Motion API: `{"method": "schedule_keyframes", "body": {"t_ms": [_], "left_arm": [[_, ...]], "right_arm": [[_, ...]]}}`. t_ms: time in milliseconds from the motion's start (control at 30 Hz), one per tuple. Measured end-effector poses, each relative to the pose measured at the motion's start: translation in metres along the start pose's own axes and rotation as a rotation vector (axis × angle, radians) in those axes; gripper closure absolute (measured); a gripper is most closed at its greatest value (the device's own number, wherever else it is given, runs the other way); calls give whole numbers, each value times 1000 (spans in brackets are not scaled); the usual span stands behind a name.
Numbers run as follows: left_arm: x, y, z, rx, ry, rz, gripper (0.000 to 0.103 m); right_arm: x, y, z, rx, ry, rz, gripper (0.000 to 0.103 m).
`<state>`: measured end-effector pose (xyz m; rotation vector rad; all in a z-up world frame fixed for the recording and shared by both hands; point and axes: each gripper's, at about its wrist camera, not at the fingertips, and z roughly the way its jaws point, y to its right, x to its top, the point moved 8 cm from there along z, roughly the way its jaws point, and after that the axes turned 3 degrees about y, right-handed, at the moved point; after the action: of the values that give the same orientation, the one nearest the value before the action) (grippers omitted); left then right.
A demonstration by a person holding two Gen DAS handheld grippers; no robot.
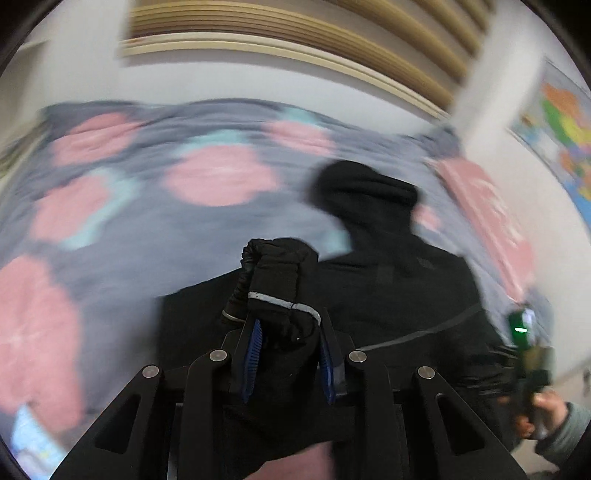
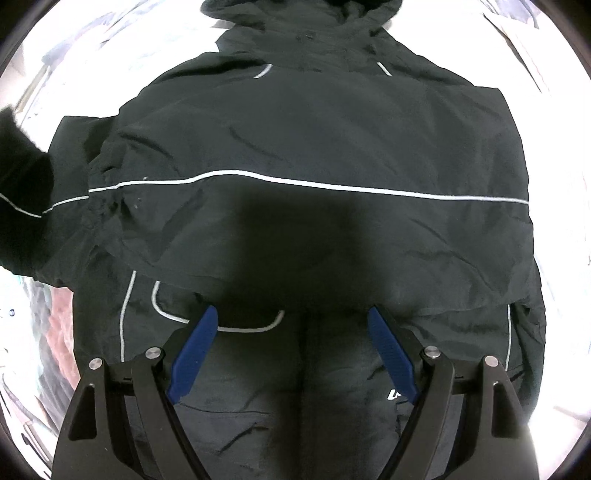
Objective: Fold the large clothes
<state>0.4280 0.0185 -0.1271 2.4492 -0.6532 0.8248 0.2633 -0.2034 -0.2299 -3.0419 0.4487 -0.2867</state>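
Note:
A large black hooded jacket with thin white piping lies spread on the bed, its hood at the far end. My right gripper is open just above the jacket's lower part, with nothing between its blue pads. My left gripper is shut on a bunched fold of the jacket's sleeve and holds it lifted above the jacket's body. The left wrist view is blurred by motion.
The bed is covered by a grey quilt with pink and teal patches. A wooden headboard and white wall stand behind. A colourful map hangs at the right. The other hand with its gripper shows at the right edge.

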Motion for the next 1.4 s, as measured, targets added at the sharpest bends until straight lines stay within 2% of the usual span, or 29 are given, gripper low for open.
{"method": "schedule_keyframes", "body": {"t_ms": [133,233,400,533,600,700,767,833,933,1067,1133,1233,1333,1400], "left_arm": [[3,92,50,-148,-55,97,75],[-2,132,92,-243,-116,94,75],[-31,155,162,-264,-253,52,74],[-64,152,206,-387,-408,-118,71],[-69,152,208,-464,-449,-199,70],[-57,158,186,-523,-427,-215,66],[-47,162,165,-542,-390,-205,44],[-36,159,141,-524,-341,-191,36],[-23,144,111,-483,-284,-193,35],[-13,112,91,-375,-221,-235,35],[-11,93,80,-292,-188,-248,35],[-10,65,65,-224,-156,-265,35],[-14,44,57,-176,-146,-297,35],[-18,30,53,-153,-139,-316,36]], "right_arm": [[-2,22,2,6,-5,38,18],[-2,41,0,2,1,65,18],[-6,63,7,8,-9,111,18],[-6,77,15,22,-33,124,18],[-4,78,16,39,-36,119,18],[10,68,9,91,-6,113,18],[20,63,1,128,22,97,18],[34,54,-8,163,54,76,18],[53,36,-11,222,70,64,18],[68,6,8,286,41,75,18],[76,9,25,342,21,108,18],[85,-2,39,460,-27,193,18],[87,-18,44,527,-72,225,18],[88,-27,37,545,-59,203,17]]}}
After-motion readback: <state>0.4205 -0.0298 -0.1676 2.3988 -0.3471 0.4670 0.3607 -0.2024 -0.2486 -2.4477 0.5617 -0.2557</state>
